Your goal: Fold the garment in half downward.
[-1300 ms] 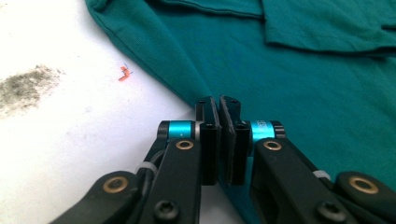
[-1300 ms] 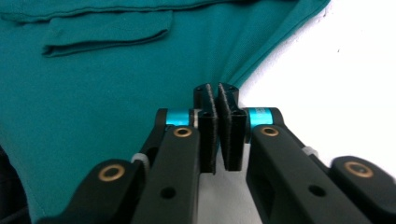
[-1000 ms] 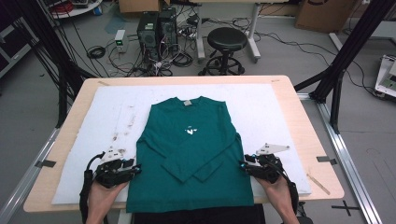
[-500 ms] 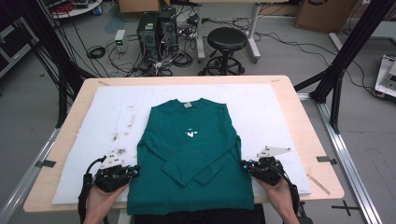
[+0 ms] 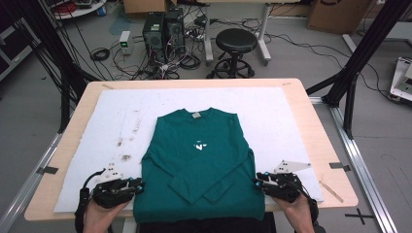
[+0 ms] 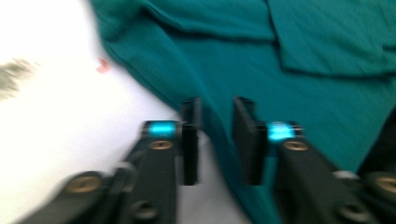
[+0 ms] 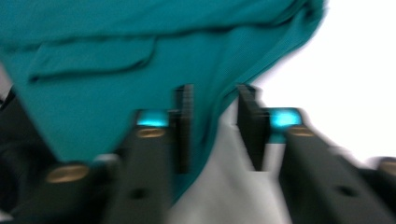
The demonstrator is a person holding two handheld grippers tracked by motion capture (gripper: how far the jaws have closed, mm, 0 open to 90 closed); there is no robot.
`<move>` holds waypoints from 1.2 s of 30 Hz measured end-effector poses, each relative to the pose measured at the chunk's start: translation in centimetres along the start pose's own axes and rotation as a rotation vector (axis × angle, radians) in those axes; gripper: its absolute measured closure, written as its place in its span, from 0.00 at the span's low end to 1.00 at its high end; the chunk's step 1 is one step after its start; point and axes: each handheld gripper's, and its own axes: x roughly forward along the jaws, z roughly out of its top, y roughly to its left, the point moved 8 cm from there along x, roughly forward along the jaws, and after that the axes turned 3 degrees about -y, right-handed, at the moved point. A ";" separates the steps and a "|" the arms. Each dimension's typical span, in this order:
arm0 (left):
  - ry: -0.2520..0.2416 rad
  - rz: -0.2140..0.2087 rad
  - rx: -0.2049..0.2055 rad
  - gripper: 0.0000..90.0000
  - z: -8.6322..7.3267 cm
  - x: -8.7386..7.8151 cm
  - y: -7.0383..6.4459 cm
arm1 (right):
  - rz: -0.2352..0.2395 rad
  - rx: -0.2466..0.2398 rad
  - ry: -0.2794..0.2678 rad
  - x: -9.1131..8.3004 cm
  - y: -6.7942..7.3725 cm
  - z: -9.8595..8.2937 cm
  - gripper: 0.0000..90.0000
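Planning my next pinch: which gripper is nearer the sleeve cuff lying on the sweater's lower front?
Right. The right gripper sits at the sweater's lower right edge, close beside the sleeve cuff; the left gripper is at the far lower left edge.

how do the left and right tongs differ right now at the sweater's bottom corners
The left tongs straddle the left side edge of the green sweater; the right tongs straddle its right edge. The right one carries a plain grey plate. Both are open near the hem, cloth between the jaws.

The sweater (image 5: 199,165) lies flat on the table's (image 5: 311,121) sheet (image 5: 121,111), tongs at both near corners.
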 end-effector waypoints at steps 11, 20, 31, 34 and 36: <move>-0.080 0.060 0.010 0.46 5.2 1.5 3.0 | -0.119 0.019 -0.139 1.8 -3.5 4.7 0.32; -0.105 0.092 -0.017 0.39 7.3 2.9 5.1 | -0.194 0.060 -0.122 2.8 -5.8 5.4 0.28; -0.038 0.074 -0.009 0.40 12.2 4.6 7.1 | -0.193 0.063 -0.071 3.3 -6.0 4.8 0.30; -0.024 0.081 0.003 0.41 13.4 5.2 7.5 | -0.196 0.048 -0.062 3.4 -5.8 4.7 0.30; -0.020 0.080 0.007 0.41 14.2 5.7 7.7 | -0.196 0.047 -0.064 3.4 -5.8 4.7 0.30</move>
